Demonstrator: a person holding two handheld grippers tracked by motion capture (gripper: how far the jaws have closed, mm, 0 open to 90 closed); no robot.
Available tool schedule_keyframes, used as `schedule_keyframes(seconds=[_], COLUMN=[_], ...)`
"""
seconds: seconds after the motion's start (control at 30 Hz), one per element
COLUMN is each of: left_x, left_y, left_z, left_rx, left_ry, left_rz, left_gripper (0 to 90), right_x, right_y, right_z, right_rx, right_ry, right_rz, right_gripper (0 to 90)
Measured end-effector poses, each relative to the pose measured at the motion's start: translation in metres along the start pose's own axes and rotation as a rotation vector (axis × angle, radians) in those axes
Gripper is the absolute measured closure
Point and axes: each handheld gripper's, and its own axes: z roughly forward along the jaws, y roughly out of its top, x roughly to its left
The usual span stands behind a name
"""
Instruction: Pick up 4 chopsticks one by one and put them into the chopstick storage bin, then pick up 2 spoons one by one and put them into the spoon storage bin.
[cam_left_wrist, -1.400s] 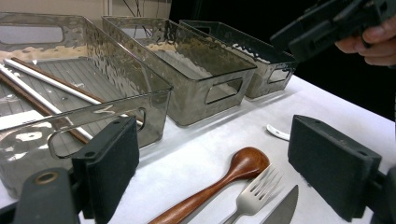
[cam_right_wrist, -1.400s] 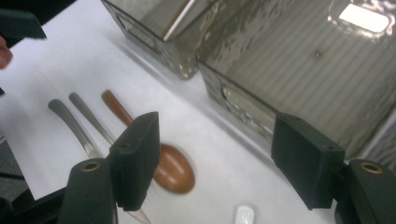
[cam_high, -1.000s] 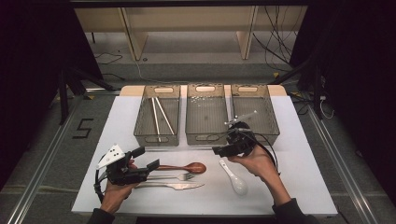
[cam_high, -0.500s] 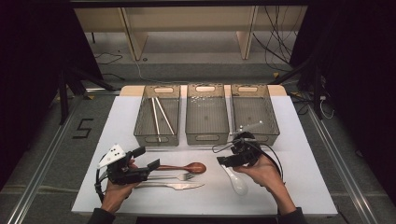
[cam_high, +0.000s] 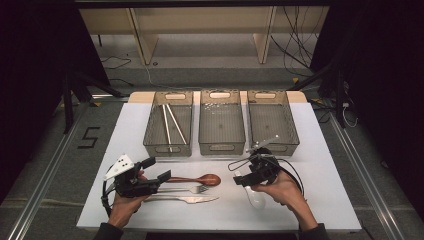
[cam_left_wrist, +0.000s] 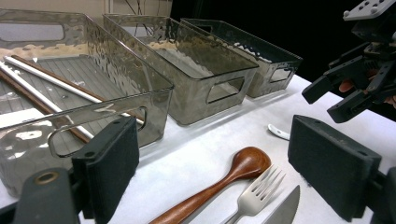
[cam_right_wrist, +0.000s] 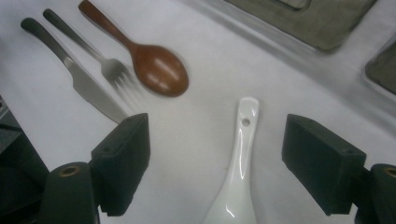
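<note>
**Right gripper poised over the white spoon**

High view: the right gripper (cam_high: 246, 180) hangs above the white spoon (cam_high: 255, 196), which lies on the table (cam_high: 325, 190) below the bins (cam_high: 222, 122); it has dropped toward the table since the earlier frame. The left gripper (cam_high: 161, 176) rests by the wooden spoon (cam_high: 197, 179), unchanged.

Left gripper view: jaws wide apart, empty, flanking wooden spoon (cam_left_wrist: 219, 184) and fork (cam_left_wrist: 254, 198).

Right gripper view: jaws wide, empty, straddling the white spoon's (cam_right_wrist: 238, 168) handle. Judged step: approach. Next: lower and close on the handle.
</note>
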Motion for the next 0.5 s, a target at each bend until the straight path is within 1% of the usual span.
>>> schedule_keyframes(seconds=[0.07,0.17,0.3,0.4,0.5], left_x=[0.0,0.0,0.0,0.0,0.0], left_y=[0.0,0.0,0.0,0.0,0.0], left_z=[-0.001,-0.001,0.0,0.0,-0.001], left_rx=[-0.001,-0.003,-0.001,0.0,-0.001], left_ry=[0.002,0.003,0.002,0.003,0.004], left_rz=[-0.003,-0.001,-0.002,-0.002,-0.001], left_gripper=[16.3,16.3,16.3,16.3,16.3], right_x=[-0.001,-0.003,-0.004,-0.006,-0.008], right_y=[-0.003,-0.006,-0.01,-0.012,-0.015], right_z=[0.001,0.002,0.004,0.006,0.008], right_rx=[0.01,0.025,0.057,0.081,0.1], right_ry=[-0.01,-0.008,-0.008,-0.019,-0.039], right_rz=[0.0,0.011,0.009,0.011,0.018], right_gripper=[24.4,24.4,25.1,26.1,27.3])
